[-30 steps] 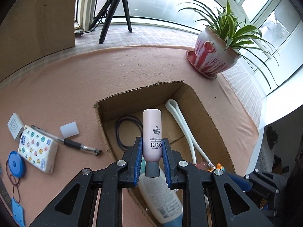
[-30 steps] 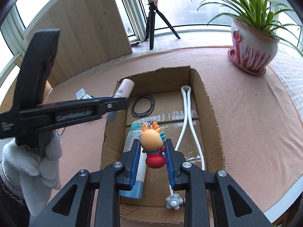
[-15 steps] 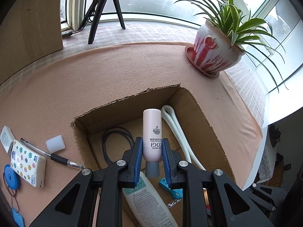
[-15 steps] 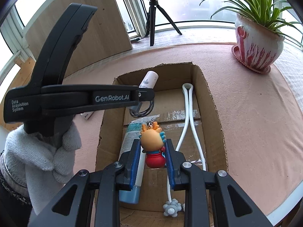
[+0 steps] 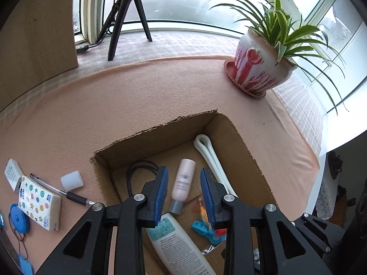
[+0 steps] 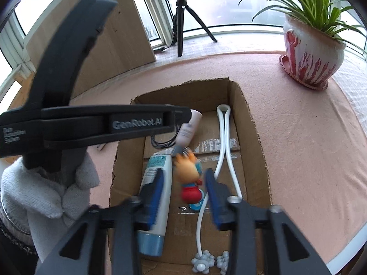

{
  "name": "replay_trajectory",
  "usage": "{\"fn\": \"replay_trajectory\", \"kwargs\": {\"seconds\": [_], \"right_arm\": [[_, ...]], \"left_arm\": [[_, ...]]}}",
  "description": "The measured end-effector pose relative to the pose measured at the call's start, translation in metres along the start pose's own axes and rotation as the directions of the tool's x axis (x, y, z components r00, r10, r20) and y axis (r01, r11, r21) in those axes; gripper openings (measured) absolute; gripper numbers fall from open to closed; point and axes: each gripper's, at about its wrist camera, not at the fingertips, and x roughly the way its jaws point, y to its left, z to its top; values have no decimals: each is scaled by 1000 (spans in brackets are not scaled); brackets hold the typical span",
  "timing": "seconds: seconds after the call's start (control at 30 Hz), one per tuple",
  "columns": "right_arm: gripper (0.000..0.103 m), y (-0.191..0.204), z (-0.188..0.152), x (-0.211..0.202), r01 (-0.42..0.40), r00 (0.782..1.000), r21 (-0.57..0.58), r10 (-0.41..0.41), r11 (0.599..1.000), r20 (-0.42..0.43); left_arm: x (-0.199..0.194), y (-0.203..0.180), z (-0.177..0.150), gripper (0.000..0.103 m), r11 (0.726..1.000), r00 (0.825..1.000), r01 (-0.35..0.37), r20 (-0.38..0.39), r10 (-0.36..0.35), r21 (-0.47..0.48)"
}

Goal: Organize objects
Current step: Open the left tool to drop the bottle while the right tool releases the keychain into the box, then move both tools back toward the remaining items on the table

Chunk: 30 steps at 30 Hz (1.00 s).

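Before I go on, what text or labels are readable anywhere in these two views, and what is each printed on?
"GenRobot.AI": raised lettering on the side of the left gripper, seen from the right wrist view.
"Data Acquisition System": small print at the gripper's rear, blurred, only roughly legible.
White lotion bottle: teal label and printed lines, too small to read.
Pink tube: dark print, too small to read.
Patterned box: symbols only, no readable words.

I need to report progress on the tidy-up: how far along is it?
Done: lotion bottle, black cable and white cord lie in the cardboard box. In hand: both jaws have just opened, releasing the pink tube and toy figure. Left: pen, tissue pack, white cap outside.
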Motion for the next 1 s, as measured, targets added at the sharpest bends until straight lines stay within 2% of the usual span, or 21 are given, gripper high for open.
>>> {"fn": "replay_trajectory", "kwargs": {"seconds": [0.33,0.47,0.57,0.77,0.8,0.87,1.0], "right_arm": [[43,4,1,-2,-8,1000,17,8,1000,25],[43,15,2,-3,-18,999,2,18,1000,40],[43,28,3,-3,-18,998,-21,19,1000,61],[43,56,5,0,-52,993,-62,58,997,99],[43,62,6,2,-58,993,-71,65,996,100],[43,73,9,7,-70,993,-87,78,994,89],[43,103,21,25,-118,992,-137,122,984,22]], "left_arm": [[-50,38,-23,33,999,999,-2,53,5,-53],[-71,69,-42,34,994,997,-35,68,42,-105],[-84,95,-59,34,987,993,-88,68,98,-134],[-101,162,-100,35,951,984,-157,37,173,-267],[-103,175,-108,38,940,983,-166,28,183,-299],[-106,192,-123,43,925,981,-173,19,191,-338],[-111,221,-145,43,903,976,-199,8,219,-381]]}}
